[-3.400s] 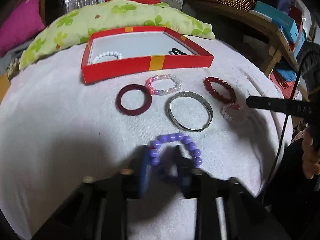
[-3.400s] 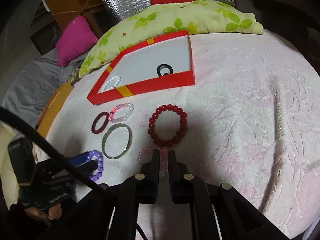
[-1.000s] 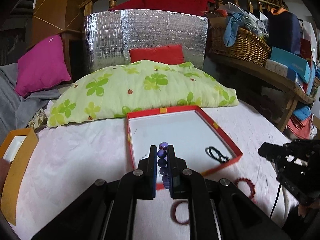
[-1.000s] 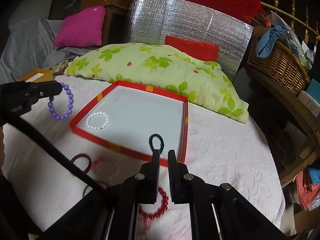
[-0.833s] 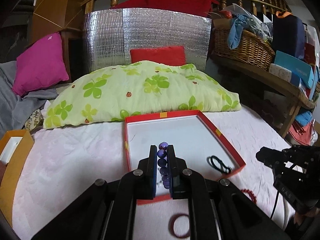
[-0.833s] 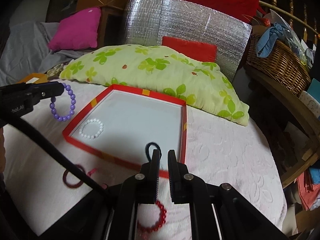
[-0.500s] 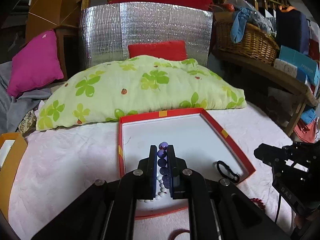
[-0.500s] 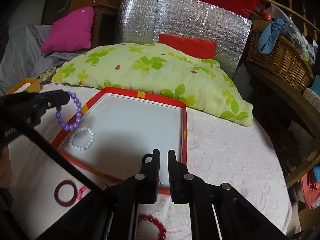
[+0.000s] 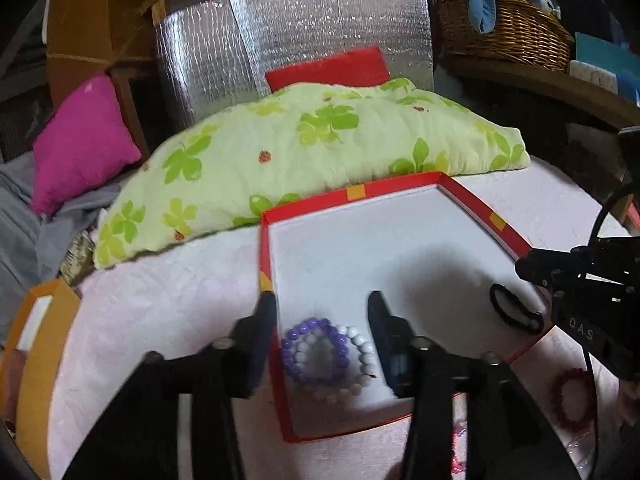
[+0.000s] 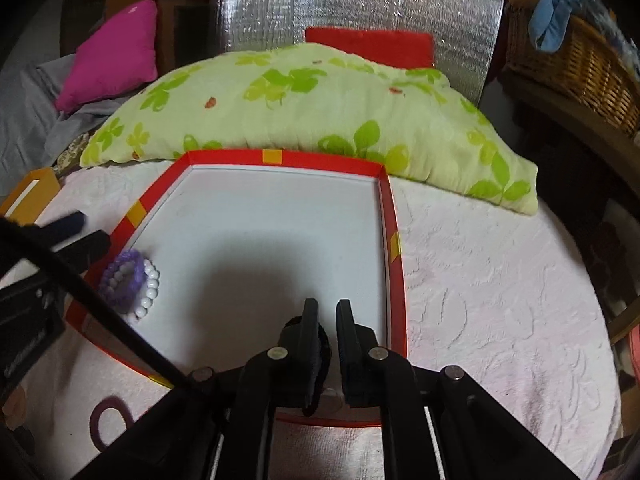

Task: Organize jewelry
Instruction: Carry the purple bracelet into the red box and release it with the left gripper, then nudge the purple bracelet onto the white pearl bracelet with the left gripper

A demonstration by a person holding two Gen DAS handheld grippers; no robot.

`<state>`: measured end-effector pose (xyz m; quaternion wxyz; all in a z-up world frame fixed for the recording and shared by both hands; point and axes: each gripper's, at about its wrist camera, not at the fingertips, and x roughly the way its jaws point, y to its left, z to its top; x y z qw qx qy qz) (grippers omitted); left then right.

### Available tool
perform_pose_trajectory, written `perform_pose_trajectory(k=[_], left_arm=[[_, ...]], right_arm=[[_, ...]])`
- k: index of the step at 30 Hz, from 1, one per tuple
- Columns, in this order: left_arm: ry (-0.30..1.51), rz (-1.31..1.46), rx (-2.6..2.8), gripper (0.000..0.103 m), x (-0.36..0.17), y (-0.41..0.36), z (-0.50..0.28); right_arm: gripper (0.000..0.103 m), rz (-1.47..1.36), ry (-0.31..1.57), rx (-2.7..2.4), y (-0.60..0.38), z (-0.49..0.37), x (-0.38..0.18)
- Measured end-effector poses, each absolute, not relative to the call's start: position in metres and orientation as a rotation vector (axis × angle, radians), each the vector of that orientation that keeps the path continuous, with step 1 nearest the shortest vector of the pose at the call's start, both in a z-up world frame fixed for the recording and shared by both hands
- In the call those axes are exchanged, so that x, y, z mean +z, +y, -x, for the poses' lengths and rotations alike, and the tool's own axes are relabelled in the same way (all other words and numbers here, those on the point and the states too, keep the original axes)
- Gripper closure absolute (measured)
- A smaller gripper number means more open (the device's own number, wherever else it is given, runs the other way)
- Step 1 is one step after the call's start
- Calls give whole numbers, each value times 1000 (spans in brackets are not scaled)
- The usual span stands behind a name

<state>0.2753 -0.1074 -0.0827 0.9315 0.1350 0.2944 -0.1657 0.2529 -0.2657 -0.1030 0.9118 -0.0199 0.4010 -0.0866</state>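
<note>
Two bracelets are seen in the near-left corner of the red box: a purple beaded bracelet lying partly on top of a white beaded bracelet. They are bracketed by the left gripper, whose jaws are opening; the purple bracelet lies between them but is touched by neither, so it appears to have been let go onto the box floor, one jaw standing just outside the box's left wall and the other inside. The overlap is judged to come from both bracelets being dropped at the same corner.

Further right in the box, near its near-right corner, a black loop, perhaps a hair tie, is seen lying on the white floor. In the right wrist view the right gripper is held low over that corner with its jaws narrowly parted and opening; the black loop is partly hidden behind its left jaw, and it cannot be told whether it is touched.

Outside the box, past its near-right corner, a red beaded bracelet is left on the pink towel-covered surface; past its near-left corner a dark maroon ring is also left, so sorting is judged unfinished.
</note>
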Motion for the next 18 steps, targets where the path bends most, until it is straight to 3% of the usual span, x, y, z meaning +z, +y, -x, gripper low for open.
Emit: perform_pose_trajectory(k=[4, 6, 7, 8, 18], left_arm=[[580, -314, -312, 49, -77, -107, -268], [573, -327, -299, 48, -75, -107, -264], [570, -336, -292, 48, -74, -106, -263], [567, -340, -288, 48, -73, -106, -261], [533, -356, -263, 48, -65, -101, -255]], right_arm=[[78, 9, 801, -172, -270, -246, -99], [64, -1, 779, -171, -271, -243, -95], [48, -4, 771, -171, -270, -242, -94], [41, -8, 755, -170, -270, -240, -91], [41, -45, 692, -120, -268, -231, -80]])
